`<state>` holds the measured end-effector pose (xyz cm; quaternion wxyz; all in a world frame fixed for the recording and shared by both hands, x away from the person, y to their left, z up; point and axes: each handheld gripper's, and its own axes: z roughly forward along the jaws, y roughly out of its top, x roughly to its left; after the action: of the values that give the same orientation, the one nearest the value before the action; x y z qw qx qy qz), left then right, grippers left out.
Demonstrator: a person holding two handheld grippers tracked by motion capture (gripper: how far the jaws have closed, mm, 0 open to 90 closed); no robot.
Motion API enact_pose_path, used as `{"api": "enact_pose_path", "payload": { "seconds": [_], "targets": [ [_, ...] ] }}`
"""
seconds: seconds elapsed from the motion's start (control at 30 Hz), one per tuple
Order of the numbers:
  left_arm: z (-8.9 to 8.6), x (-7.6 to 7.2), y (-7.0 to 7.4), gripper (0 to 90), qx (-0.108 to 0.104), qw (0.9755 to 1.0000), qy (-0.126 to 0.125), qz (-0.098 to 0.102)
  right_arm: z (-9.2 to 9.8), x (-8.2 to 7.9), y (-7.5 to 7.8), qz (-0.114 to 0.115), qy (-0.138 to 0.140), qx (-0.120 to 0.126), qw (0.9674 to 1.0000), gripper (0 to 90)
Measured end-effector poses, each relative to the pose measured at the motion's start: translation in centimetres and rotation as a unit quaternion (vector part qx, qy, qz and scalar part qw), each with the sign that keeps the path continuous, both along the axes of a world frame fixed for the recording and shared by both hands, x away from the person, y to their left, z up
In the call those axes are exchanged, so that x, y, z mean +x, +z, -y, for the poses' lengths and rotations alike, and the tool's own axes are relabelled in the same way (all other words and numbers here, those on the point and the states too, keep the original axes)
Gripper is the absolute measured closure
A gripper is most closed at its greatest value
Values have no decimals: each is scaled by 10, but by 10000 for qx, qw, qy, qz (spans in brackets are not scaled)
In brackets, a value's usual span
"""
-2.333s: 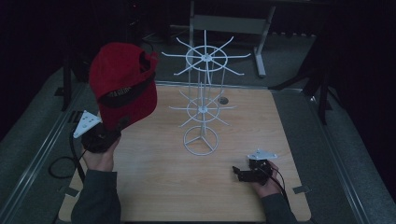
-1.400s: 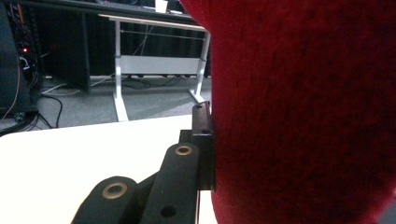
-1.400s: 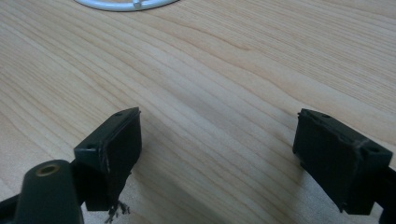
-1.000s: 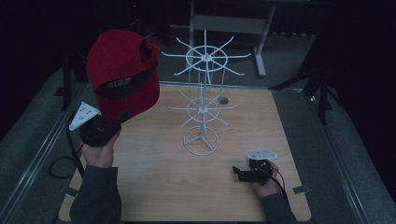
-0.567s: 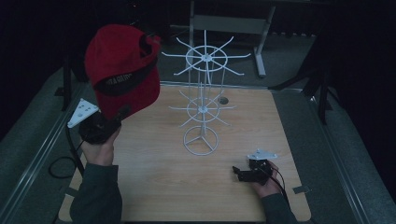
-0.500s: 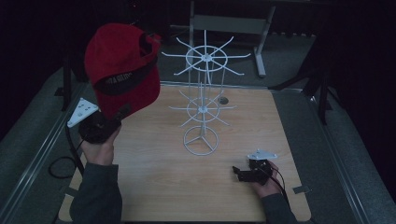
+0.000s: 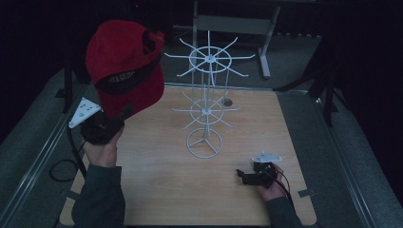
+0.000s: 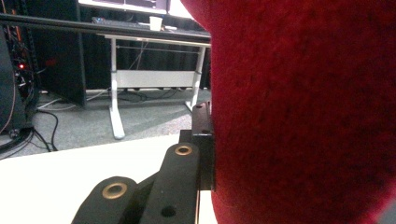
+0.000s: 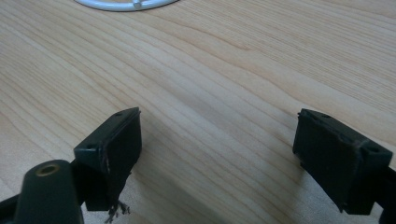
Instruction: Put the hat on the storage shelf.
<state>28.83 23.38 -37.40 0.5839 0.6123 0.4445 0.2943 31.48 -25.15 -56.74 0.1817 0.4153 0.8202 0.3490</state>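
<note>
In the high view my left hand-held gripper (image 7: 102, 127) sits at the left of the frame, raised off the bench (image 7: 157, 190), its jaws clamped on the lower edge of a red cap (image 7: 124, 71); the cap stands up from the jaws and reaches the upper left of the frame, its dark inner band with pale lettering facing the camera; my left hand (image 7: 101, 148) wraps the handle just below, and the grey three-cornered plate (image 7: 84, 112) juts out to its left. In the left gripper view the red cap (image 8: 303, 112) covers the right side of the frame, pressed against one black jaw at lower centre; beyond it, at upper left, a white-legged desk (image 8: 140, 56) stands on grey carpet. The white wire rack (image 7: 207, 107) stands in the middle of the high view, to the right of the cap and apart from it; its upper wheel of spokes sits at top centre, a smaller wheel lies below that, and its ring base rests on the wood. My right hand-held gripper (image 7: 247, 175) lies low on the bench at the lower right of the high view, held in my right hand (image 7: 271, 183), pointing left, well apart from the rack base; in the right gripper view its jaws stand wide with bare wood grain between them, and the rack's white base ring (image 9: 126, 3) curves along the top edge of the frame.
</note>
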Motion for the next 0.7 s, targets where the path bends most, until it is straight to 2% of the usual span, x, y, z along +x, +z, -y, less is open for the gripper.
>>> {"api": "enact_pose_path", "payload": {
  "seconds": [0.33,0.7],
  "targets": [
    [2,0,2,846,15,10000,-20,5,0,0,0,2,3,-4,10000,153],
    [4,-1,4,846,30,9999,82,52,0,0,0,1,2,-1,10000,153]
  ]
}}
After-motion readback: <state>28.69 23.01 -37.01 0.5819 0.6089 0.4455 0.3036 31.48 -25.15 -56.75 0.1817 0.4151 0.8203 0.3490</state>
